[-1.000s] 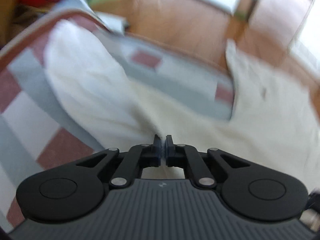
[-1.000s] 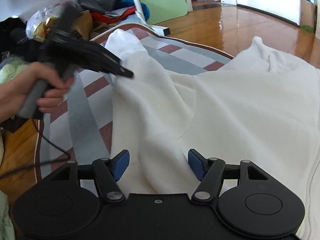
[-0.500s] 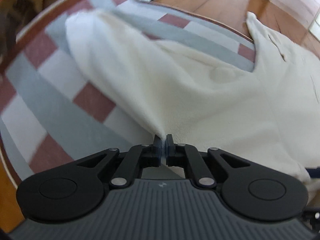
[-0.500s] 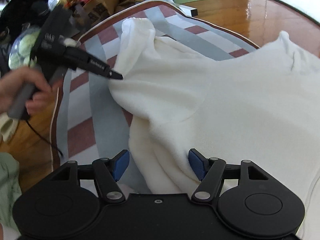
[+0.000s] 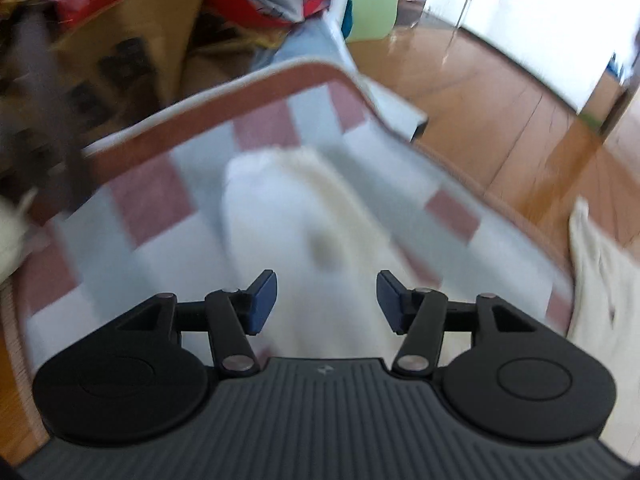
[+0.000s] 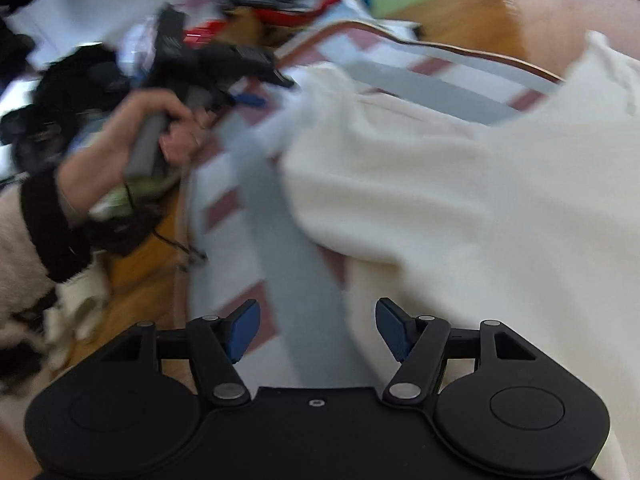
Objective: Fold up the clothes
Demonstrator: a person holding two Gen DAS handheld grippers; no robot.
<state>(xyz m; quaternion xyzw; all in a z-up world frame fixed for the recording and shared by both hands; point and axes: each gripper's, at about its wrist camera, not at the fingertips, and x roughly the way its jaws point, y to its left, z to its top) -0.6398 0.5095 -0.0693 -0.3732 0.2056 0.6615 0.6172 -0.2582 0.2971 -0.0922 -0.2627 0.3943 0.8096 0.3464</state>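
A: Where was the white fleece garment (image 6: 460, 200) lying?

B: Spread on the checked mat (image 6: 288, 264), body filling the right side of the right wrist view. One sleeve (image 5: 280, 216) ran out toward the mat's far left corner, long axis pointing away from the L cam, cuff end farthest.

A: L gripper (image 5: 326, 300) state?

B: Jaws were opening, blue pads (image 5: 262, 300) apart, nothing pinched. Sleeve cloth lay below and ahead in the gap, not pressed by either pad afaict.

A: And the R gripper (image 6: 316, 330)?

B: Released too, jaws wide, gripping nothing. It hung over the garment's near-left edge: grey mat stripe under the left pad, fleece under the right one.

A: So which one was nearer the sleeve?

B: L, clearly. From the right wrist view the person's left hand (image 6: 160, 136) held that tool just beside the sleeve tip at the upper left. My guess: the sleeve was stretched out for a fold inward across the body, so the next pull would run along that axis back toward the torso.

A: Anything you couldn't read?

B: Plenty. Both views had motion blur; cuff outline was smeared, so I couldn't tell if it lay flat or bunched. Garment's right side and hem were cut off by the frame. A second pale cloth (image 5: 600, 272) at the right edge of the left view: prob. the same garment, can't confirm. Clutter (image 5: 132, 40) beyond the mat was unreadable.
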